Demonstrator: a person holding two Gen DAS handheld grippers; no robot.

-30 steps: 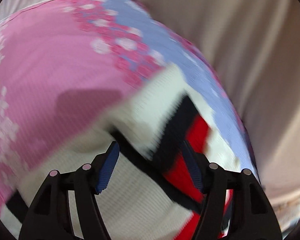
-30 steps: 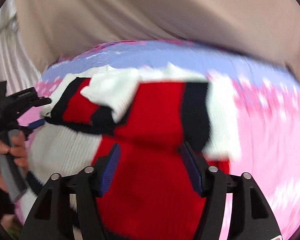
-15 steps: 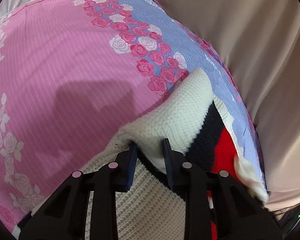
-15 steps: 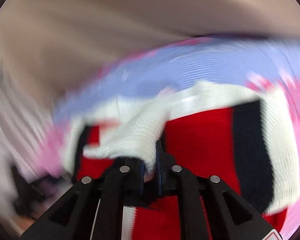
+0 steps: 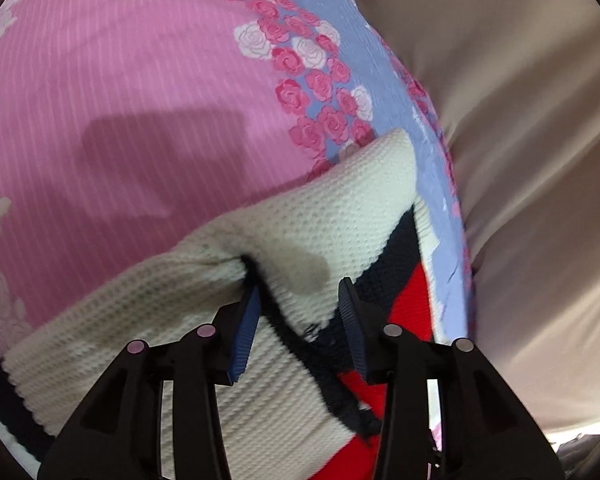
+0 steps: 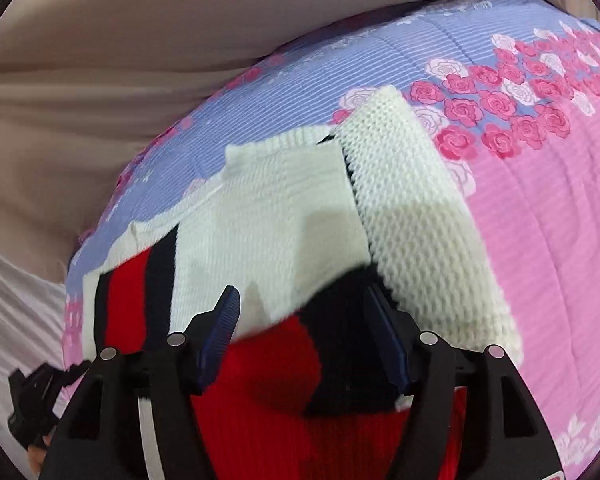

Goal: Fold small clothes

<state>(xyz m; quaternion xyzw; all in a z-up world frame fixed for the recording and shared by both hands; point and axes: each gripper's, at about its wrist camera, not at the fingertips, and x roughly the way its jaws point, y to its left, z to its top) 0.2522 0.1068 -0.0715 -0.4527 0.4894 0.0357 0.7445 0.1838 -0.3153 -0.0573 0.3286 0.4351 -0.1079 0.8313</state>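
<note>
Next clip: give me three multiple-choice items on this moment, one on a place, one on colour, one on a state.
1. The white, red and black knitted sweater lies on:
A. a wooden floor
B. a pink and blue rose-print bedspread
C. a metal tray

2. The gripping pads are:
A. blue
B. yellow
C. green

3. The left claw and right claw are:
A. both shut on the sweater
B. one shut, one open
C. both open

Key: 1 B, roses surround the sweater; 2 A, blue ribbed pads; 3 C, pads stand apart in both views.

Knit sweater [image 6: 284, 216] — white, red, black — lies partly folded, sleeves in.
</note>
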